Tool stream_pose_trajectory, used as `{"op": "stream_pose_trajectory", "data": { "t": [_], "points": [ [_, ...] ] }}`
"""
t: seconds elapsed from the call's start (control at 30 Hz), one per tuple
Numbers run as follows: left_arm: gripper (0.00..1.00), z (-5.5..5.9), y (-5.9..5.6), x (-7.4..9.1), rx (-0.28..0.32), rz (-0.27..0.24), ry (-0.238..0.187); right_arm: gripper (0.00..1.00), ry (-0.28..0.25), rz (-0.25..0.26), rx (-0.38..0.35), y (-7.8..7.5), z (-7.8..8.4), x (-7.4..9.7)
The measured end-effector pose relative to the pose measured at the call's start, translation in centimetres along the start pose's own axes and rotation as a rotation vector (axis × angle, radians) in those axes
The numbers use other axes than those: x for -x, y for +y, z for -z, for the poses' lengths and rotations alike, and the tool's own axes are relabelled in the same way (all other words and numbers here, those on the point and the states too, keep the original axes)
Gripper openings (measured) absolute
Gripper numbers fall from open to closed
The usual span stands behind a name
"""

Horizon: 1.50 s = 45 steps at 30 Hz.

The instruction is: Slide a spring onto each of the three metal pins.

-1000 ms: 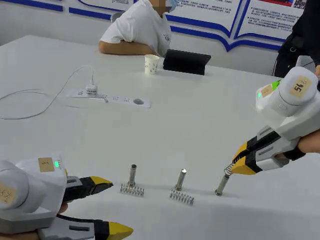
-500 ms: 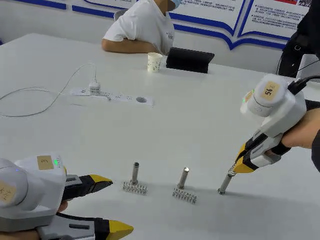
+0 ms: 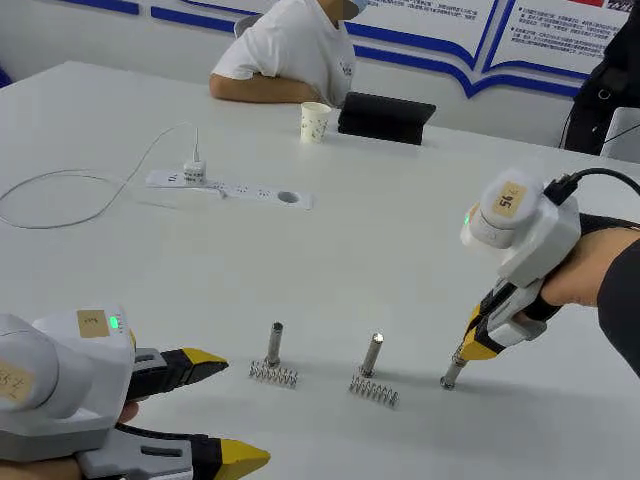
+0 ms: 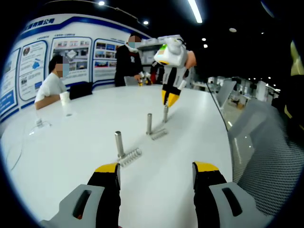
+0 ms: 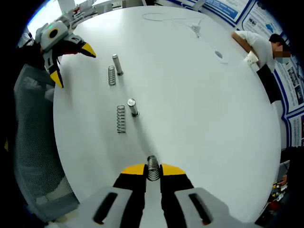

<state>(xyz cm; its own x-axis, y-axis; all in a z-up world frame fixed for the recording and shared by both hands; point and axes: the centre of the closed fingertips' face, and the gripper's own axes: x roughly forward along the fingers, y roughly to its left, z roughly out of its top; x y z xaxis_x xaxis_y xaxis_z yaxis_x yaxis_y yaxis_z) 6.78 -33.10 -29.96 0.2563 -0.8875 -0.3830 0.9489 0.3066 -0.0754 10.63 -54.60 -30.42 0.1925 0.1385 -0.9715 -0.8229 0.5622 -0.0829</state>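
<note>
Your right gripper (image 5: 152, 172) is pinching a small coiled metal spring (image 5: 152, 167) between its yellow-tipped jaws. It is holding the spring at the top of the rightmost metal pin (image 3: 452, 372), and the jaw tips are covering the pin's upper end, so I cannot tell how far the spring is on. Your left gripper (image 4: 154, 170) is hovering with its jaws spread and nothing between them, near the leftmost pin (image 3: 274, 343). One loose spring (image 3: 273, 375) is lying on the white table (image 3: 400, 230) at that pin's foot, and a second loose spring (image 3: 374, 390) is lying beside the middle pin (image 3: 371, 354). The tan sticker (image 3: 507, 199) on your right gripper is showing handwriting starting with 5; the rest is unclear. The wall posters (image 3: 545, 30) are too blurred to read.
</note>
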Motion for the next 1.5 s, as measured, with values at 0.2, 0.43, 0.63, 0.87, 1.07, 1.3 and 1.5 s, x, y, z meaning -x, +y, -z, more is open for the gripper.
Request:
{"op": "stream_pose_trajectory", "data": {
  "t": [0.2,0.43,0.63,0.87,1.07,1.3,1.5],
  "points": [
    [0.62,-0.1,0.0,-0.1,0.001,0.0,-0.001,0.12,0.004,-0.006,-0.018,-0.1,0.2,-1.3],
    [0.62,-0.2,-0.1,-0.2,0.003,0.001,-0.003,0.12,0.022,-0.009,-0.013,0.1,0.6,-2.5],
    [0.62,-0.2,0.1,-0.2,0.004,-0.001,-0.006,0.12,0.022,-0.006,-0.014,0.1,0.6,-2.9],
    [0.62,-0.4,0.1,-0.3,0.0,0.0,-0.007,0.13,0.007,-0.007,-0.01,0.1,0.6,-2.8],
    [0.62,-0.5,0.0,-0.3,-0.004,0.003,-0.006,0.18,-0.019,0.004,-0.001,0.2,0.5,-2.4],
    [0.62,-0.6,-0.1,-0.4,-0.01,0.008,-0.005,0.22,-0.067,0.044,0.032,0.5,-0.6,-1.2],
    [0.62,-0.7,-0.3,-0.5,-0.016,0.013,-0.004,0.22,-0.114,0.04,0.049,1.8,-2.2,-0.5]
  ]
}}
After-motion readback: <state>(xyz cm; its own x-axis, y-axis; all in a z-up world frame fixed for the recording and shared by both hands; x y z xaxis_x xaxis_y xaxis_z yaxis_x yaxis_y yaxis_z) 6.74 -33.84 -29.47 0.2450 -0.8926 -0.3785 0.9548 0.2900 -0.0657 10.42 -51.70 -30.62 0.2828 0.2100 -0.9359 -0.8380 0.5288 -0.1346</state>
